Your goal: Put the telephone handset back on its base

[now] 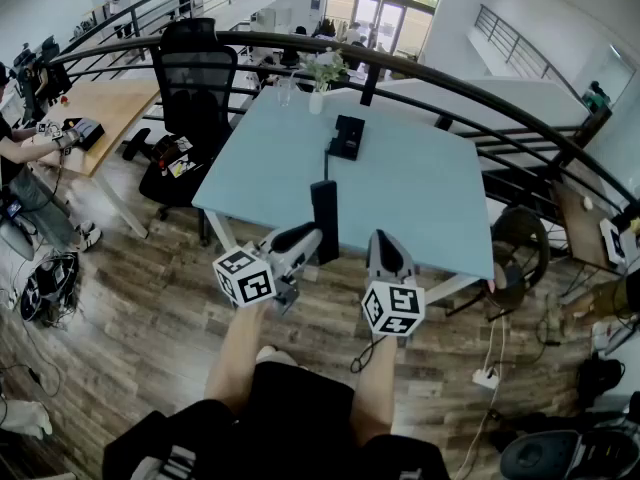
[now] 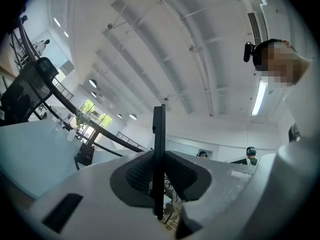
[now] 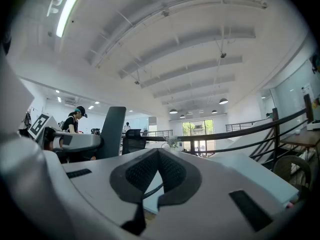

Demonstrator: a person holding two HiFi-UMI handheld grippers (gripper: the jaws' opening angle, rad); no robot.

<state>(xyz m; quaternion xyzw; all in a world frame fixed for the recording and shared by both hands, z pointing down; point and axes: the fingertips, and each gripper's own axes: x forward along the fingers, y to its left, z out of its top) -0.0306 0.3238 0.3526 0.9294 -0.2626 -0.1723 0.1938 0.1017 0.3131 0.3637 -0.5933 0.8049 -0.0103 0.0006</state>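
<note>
The black telephone handset (image 1: 324,218) stands upright over the front edge of the light blue table (image 1: 420,198), with my left gripper (image 1: 312,238) shut on its lower end. In the left gripper view the handset (image 2: 159,129) shows edge-on as a thin dark bar clamped between the pads (image 2: 137,176). The black telephone base (image 1: 347,136) sits near the table's far middle, and a cord runs from it toward the handset. My right gripper (image 1: 384,240) hovers at the table's front edge, to the right of the handset, shut on nothing. Its jaws (image 3: 158,151) meet in the right gripper view.
A small vase with a plant (image 1: 317,96) and a glass stand at the table's far edge. A black office chair (image 1: 195,78) is at the far left corner. A curved dark railing (image 1: 480,93) runs behind the table. Cables and a power strip (image 1: 486,376) lie on the wood floor.
</note>
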